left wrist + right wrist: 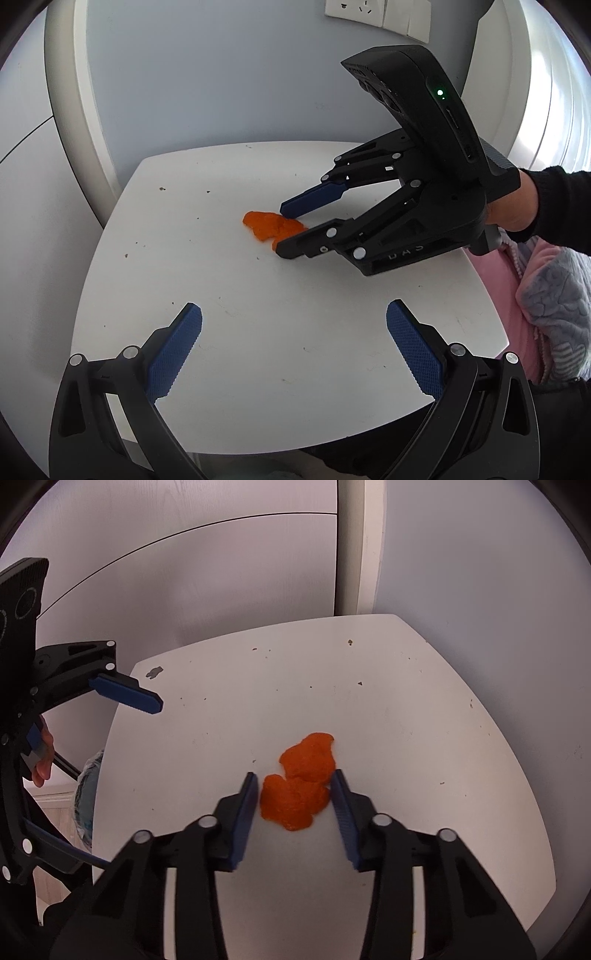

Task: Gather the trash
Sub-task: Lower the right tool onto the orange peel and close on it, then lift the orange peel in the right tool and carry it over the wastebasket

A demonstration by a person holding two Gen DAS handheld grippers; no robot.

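Orange peel (301, 786) between my right jaws on the worktop (258, 369).
My right gripper (295, 786) bracketed it, pads narrowed but apart; my left gripper (293, 325) hung wide.

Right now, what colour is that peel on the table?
Orange; the peel shows best in the right wrist view.

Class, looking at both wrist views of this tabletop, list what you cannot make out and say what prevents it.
- Orange peel: near end hidden by right gripper, left wrist view.
- Whether the pads press the peel: unclear, right wrist view.
- Table specks: too small to identify.
- Pink and grey fabric: cut off by the edge.
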